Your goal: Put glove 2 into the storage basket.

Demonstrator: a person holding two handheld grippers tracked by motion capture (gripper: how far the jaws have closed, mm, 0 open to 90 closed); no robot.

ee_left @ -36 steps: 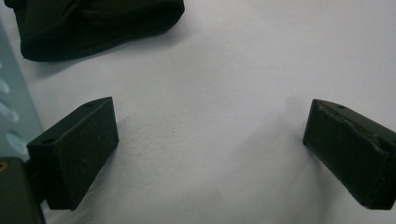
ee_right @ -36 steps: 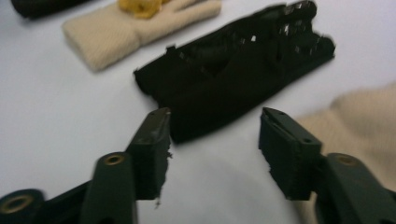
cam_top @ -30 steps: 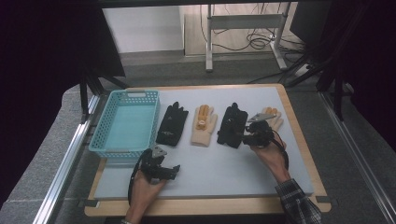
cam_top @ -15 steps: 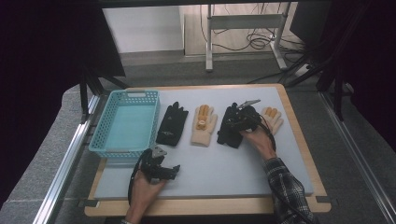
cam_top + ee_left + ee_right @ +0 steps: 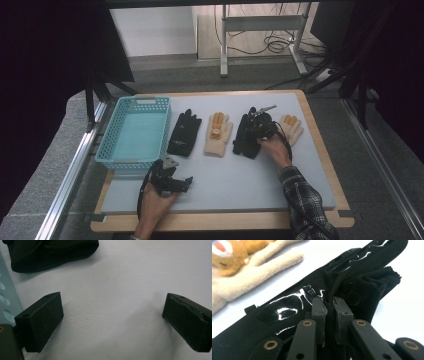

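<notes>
At the far left sat the turquoise plastic basket (image 5: 134,131), its walls perforated. Just in front of it I held the left claw (image 5: 186,182) low over the bare white counter (image 5: 240,175), jaws spread wide with nothing between them. To its right lay 4 gloves in a row: 1 black glove (image 5: 184,132), 1 cream knitted glove (image 5: 218,134) with orange patches, then the black glove (image 5: 342,277) I was working on, and another cream glove (image 5: 291,127). My right claw (image 5: 329,306) was closed on a pinched fold of that second black glove, near the middle of its back. It looked soft, light and floppy, with glossy rubbery patches, so I judged it would drape and sag when lifted; the gathered fabric seemed the safer hold.
</notes>
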